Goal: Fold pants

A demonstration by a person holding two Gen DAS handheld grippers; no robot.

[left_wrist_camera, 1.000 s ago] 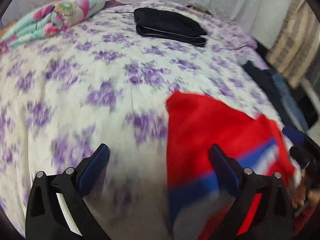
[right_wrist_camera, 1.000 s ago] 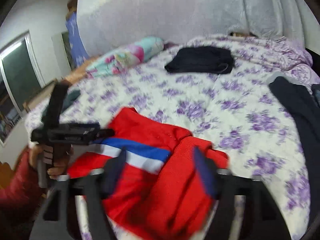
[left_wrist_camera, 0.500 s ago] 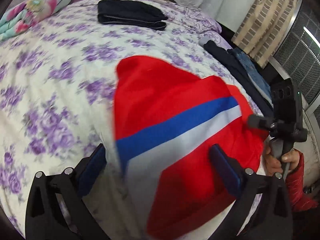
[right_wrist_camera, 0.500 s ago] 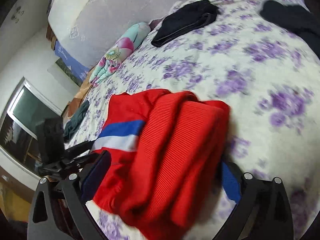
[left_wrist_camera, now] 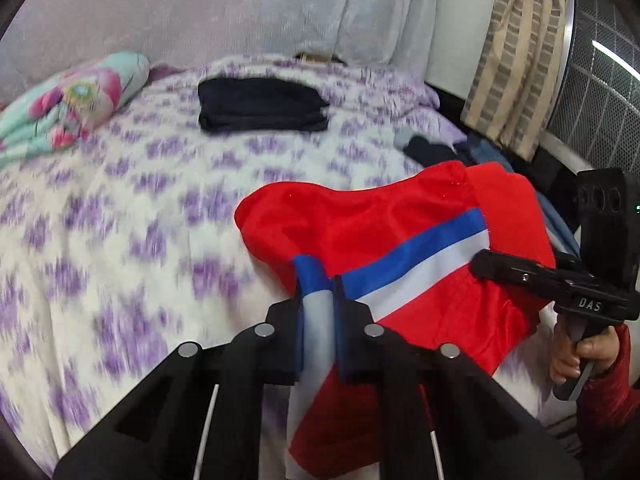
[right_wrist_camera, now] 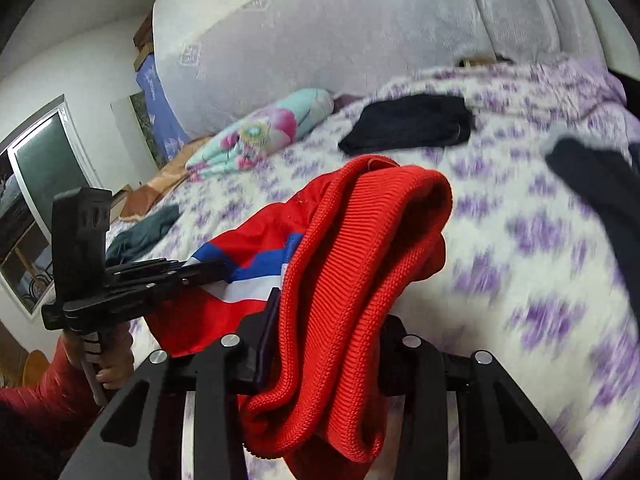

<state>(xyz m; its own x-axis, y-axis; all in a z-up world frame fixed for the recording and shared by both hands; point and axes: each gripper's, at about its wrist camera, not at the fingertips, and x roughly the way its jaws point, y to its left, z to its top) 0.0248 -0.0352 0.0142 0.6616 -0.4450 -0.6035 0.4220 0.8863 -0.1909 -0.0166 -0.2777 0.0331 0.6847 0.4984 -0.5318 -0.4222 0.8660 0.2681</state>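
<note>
Pants [left_wrist_camera: 400, 220], red with a blue and white stripe, hang lifted over the floral bedsheet [left_wrist_camera: 120, 220], pinched at 2 places. Both claws have just been closing: the left gripper [left_wrist_camera: 318, 316] clamps the striped edge, the right gripper [right_wrist_camera: 326, 344] squeezes the ribbed red cuff. Folded dark clothes [left_wrist_camera: 260, 110] lie farther back near a flowered pillow [left_wrist_camera: 76, 100].

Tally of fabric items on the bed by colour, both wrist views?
Red, with blue and white stripe: 1, the pants
Black, folded: 1, far garment
Dark, unfolded: 1, at the right edge
Blue: 1, beside that dark one
Teal-grey: 1, at the left edge
Floral turquoise and pink: 1, the pillow
Total: 6
</note>
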